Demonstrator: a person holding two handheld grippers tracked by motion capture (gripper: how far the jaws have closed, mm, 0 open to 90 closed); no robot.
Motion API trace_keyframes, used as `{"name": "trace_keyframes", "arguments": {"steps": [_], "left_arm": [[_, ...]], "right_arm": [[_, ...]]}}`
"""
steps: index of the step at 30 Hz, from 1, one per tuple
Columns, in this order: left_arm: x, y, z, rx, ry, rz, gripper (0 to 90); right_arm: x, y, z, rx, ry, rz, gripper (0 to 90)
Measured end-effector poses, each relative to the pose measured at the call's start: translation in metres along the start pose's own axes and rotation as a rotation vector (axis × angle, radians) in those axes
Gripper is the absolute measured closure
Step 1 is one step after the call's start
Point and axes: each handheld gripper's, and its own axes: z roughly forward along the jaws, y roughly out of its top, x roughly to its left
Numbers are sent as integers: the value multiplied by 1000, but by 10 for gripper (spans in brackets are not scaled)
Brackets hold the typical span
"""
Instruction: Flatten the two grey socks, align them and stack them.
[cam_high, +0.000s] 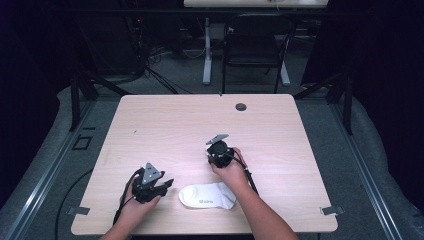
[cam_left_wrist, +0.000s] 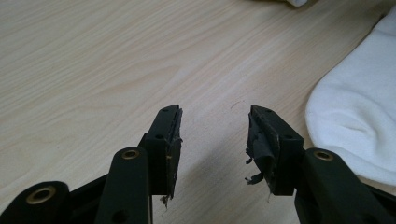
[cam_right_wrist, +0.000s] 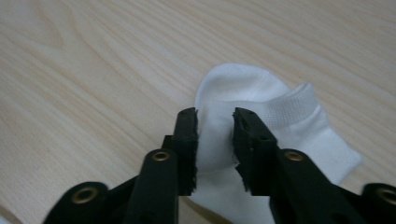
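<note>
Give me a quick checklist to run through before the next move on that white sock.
1. White sock lies flat on the table, near the front edge: ok.
2. Left hand-held gripper jaws apart, nothing between them: ok.
3. Left hand-held gripper beside the sock, not touching it: ok.
4. Right hand-held gripper aimed at the sock, jaws narrowly apart: ok.
5. Right jaws pinching the fabric: cannot tell; the sock may simply lie behind the gap.
6. Table surface around the sock free of other things: ok.
</note>
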Motion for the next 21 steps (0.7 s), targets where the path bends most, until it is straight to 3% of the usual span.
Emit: {"name": "trace_keyframes", "arguments": {"steps": [6,21], "left_arm": [[-1,0,2,3,0,-1,543],[-5,9,6,-16,-20,-8,564]], "right_arm": [[2,0,-5,-3,14,-14,888],[10,-11,-29,-67,78,-29,900]]}}
